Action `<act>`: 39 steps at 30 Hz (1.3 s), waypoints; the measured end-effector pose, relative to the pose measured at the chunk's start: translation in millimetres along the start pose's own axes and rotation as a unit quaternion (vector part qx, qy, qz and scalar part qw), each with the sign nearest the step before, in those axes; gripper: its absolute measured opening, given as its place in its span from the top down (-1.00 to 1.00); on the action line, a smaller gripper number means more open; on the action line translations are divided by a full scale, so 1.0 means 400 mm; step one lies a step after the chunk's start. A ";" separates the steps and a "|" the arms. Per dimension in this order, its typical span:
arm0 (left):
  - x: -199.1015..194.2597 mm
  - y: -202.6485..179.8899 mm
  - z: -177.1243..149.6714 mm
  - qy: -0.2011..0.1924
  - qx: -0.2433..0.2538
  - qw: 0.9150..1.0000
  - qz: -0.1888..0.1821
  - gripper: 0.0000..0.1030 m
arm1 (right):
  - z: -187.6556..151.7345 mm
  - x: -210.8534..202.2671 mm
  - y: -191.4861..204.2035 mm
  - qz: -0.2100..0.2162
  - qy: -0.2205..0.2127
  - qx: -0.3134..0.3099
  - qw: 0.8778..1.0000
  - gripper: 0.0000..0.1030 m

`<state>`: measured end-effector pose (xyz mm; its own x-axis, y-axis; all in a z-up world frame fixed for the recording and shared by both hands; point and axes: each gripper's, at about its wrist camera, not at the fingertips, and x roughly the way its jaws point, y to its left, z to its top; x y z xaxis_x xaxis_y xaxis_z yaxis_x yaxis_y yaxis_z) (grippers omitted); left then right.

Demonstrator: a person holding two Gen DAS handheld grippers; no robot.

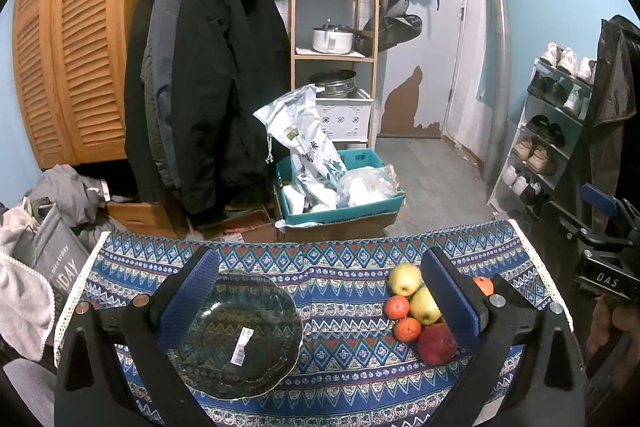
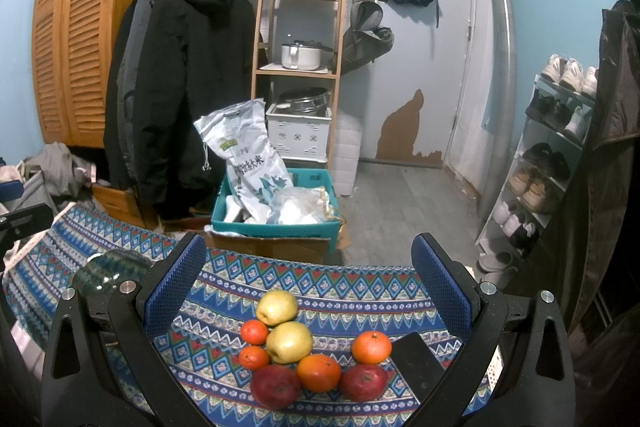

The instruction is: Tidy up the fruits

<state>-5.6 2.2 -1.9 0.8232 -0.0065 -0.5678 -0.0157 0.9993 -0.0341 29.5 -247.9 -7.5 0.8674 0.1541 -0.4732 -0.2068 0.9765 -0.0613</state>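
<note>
1. Nearest the right wrist camera, the right gripper (image 2: 308, 291) hovers with its tongs wide apart, nothing between them, over the fruit pile.
2. Just below those blue pads: two red apples (image 2: 276, 386) and (image 2: 363, 382), with a large orange (image 2: 318, 372) between them, all on the patterned tablecloth (image 2: 360, 291).
3. Next row back, two small tangerines (image 2: 254, 357), a yellow-green apple (image 2: 289, 342), and another orange (image 2: 372, 347) off to the right; a second yellow-green apple (image 2: 277, 307) sits farthest.
4. Over on the left, the left gripper (image 1: 320, 291) is spread open too, holding nothing.
5. And the glass plate (image 1: 240, 379) beneath its left pad lies bare, well apart from the fruit.
6. My read: nothing is sorted yet. Every piece is left to move, presumably onto that plate.
</note>
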 end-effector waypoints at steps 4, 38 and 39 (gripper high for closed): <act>-0.002 -0.001 -0.001 0.000 0.000 1.000 0.000 -0.98 | 0.000 0.000 -0.001 0.000 0.000 0.000 1.000 -0.96; 0.044 -0.035 -0.009 0.020 0.008 1.000 -0.012 -0.98 | -0.020 0.022 -0.040 -0.019 0.017 0.006 1.000 -0.96; 0.051 -0.039 -0.009 0.023 0.010 1.000 -0.012 -0.98 | -0.023 0.028 -0.048 -0.021 0.023 0.009 0.999 -0.96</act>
<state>9.1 -13.5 -15.9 0.7964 -0.0326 -0.6038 0.0160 0.9993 -0.0329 38.9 -266.5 -19.7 0.8532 0.1056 -0.5108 -0.1620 0.9845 -0.0670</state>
